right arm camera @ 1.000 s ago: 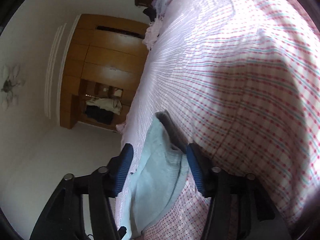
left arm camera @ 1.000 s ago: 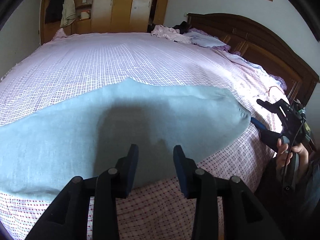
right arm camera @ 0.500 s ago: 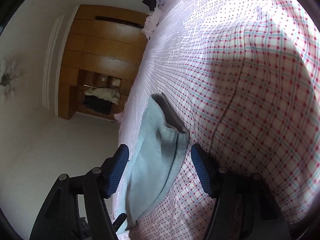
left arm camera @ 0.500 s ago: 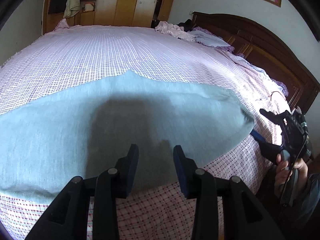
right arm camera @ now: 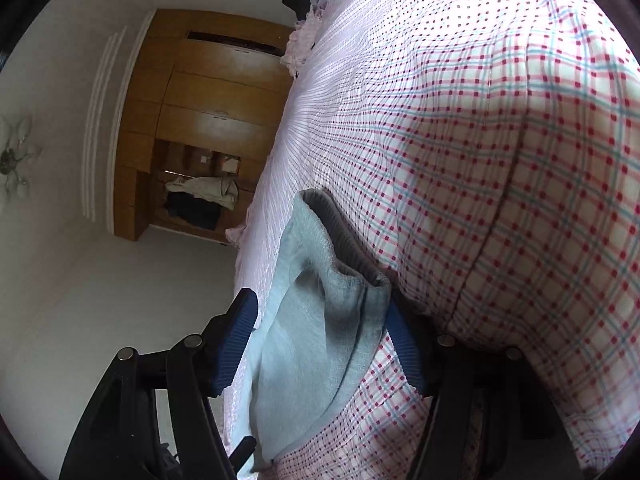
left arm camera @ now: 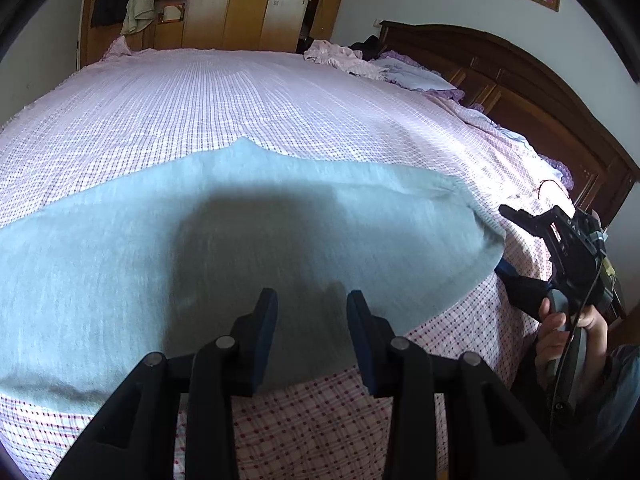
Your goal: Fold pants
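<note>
Light blue-grey pants (left arm camera: 280, 240) lie spread flat across the near part of the bed. My left gripper (left arm camera: 312, 304) hovers open over their near edge, with nothing between its blue pads. In the right wrist view the waistband end of the pants (right arm camera: 312, 340) sits between the fingers of my right gripper (right arm camera: 320, 308), which is open; one pad is close to the cloth, the other stands clear. From the left wrist view my right gripper (left arm camera: 506, 240) straddles that same right-hand end of the pants at the bed's edge.
The bed wears a pink checked sheet (left arm camera: 240, 112). Pillows and a heap of clothes (left arm camera: 360, 64) lie by the dark wooden headboard (left arm camera: 520, 88). A wooden wardrobe (left arm camera: 240, 0) stands beyond the bed. A person's hand (left arm camera: 568, 328) holds the right gripper.
The right gripper's jaws have widened and it has slid further over the pants' end. The left gripper has hardly moved.
</note>
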The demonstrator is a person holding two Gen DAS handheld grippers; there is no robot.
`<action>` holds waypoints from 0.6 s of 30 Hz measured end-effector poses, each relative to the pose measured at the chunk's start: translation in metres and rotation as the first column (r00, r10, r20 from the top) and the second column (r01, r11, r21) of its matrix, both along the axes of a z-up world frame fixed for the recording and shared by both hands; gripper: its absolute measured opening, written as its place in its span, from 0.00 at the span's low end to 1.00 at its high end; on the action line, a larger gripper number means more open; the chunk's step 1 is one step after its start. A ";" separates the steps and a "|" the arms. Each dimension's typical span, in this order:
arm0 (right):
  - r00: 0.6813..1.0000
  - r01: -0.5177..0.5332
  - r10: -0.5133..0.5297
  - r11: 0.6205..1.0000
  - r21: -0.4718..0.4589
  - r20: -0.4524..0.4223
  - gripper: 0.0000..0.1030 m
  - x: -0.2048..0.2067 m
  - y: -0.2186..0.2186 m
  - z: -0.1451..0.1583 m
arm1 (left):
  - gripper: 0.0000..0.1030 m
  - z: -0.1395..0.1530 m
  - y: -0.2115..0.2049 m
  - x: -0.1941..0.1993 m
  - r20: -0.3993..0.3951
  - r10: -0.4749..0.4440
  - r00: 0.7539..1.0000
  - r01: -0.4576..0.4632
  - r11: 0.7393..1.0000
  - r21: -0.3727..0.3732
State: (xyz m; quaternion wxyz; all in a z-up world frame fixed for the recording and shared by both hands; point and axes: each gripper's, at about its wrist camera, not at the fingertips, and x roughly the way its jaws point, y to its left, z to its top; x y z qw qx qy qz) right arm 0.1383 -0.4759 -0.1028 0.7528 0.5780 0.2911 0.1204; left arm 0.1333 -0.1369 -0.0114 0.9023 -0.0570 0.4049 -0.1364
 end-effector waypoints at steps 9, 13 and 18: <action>0.997 0.001 -0.004 0.999 -0.044 -0.080 0.10 0.003 0.002 -0.003 | 0.37 -0.005 -0.001 -0.003 -0.014 0.014 1.000 -0.015 1.000 -0.014; 0.999 -0.017 0.001 0.948 -0.318 -0.051 0.10 -0.001 0.022 0.041 | 0.26 -0.004 0.000 -0.011 -0.008 0.012 1.000 -0.013 0.999 -0.043; 0.994 0.037 0.021 0.852 -0.522 0.105 0.10 -0.008 0.052 0.101 | 0.08 -0.031 -0.005 -0.011 -0.103 0.000 0.995 -0.003 0.999 -0.035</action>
